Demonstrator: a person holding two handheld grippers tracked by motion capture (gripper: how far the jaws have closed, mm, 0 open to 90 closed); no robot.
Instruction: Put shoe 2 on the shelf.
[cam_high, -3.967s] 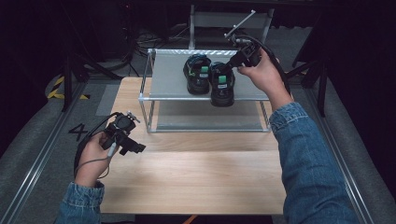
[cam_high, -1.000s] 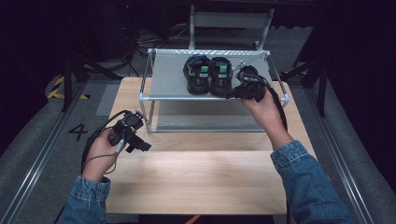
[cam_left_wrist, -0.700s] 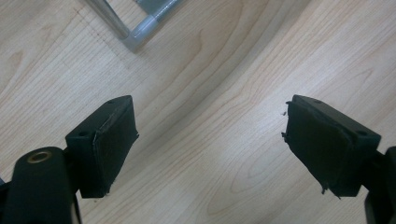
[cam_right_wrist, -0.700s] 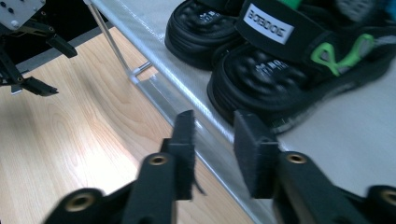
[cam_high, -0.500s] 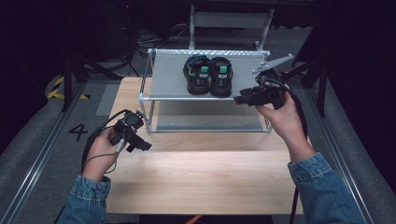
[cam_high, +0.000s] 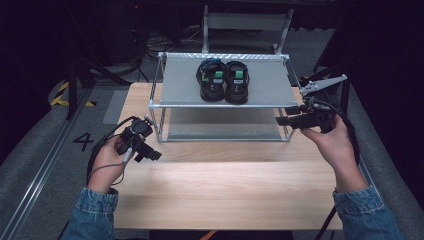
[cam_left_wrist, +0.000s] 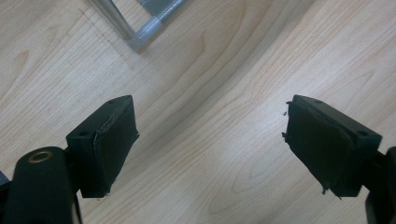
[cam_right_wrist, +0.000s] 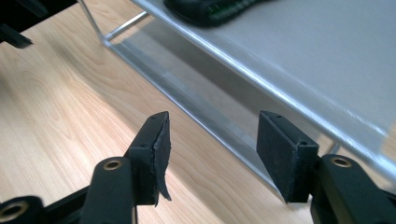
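A pair of black shoes (cam_high: 223, 80) with green tags stands side by side on the top shelf of a metal rack (cam_high: 270, 87). My right gripper (cam_high: 282, 120) hovers off the rack's right front corner, level and pointing left at the lower shelf. Its jaws have just been opening and nothing is between them. In the right gripper view its pads (cam_right_wrist: 212, 140) frame the rack's edge (cam_right_wrist: 303, 46), with a shoe sole (cam_right_wrist: 205, 9) at the top. My left gripper (cam_high: 150, 152) is held low over the wooden table (cam_high: 225, 195), left of the rack, open (cam_left_wrist: 210, 135) and empty.
The rack's front left post (cam_left_wrist: 140, 39) stands just beyond the left gripper. A grey stand (cam_high: 245, 20) rises behind the rack. On the grey floor at the left are a "4" mark (cam_high: 82, 141), a rail and yellow-black tape (cam_high: 62, 95).
The right gripper has drawn away from the shoes, off the top shelf to the right and nearer the person, and its jaws have opened. The left gripper has stayed put.
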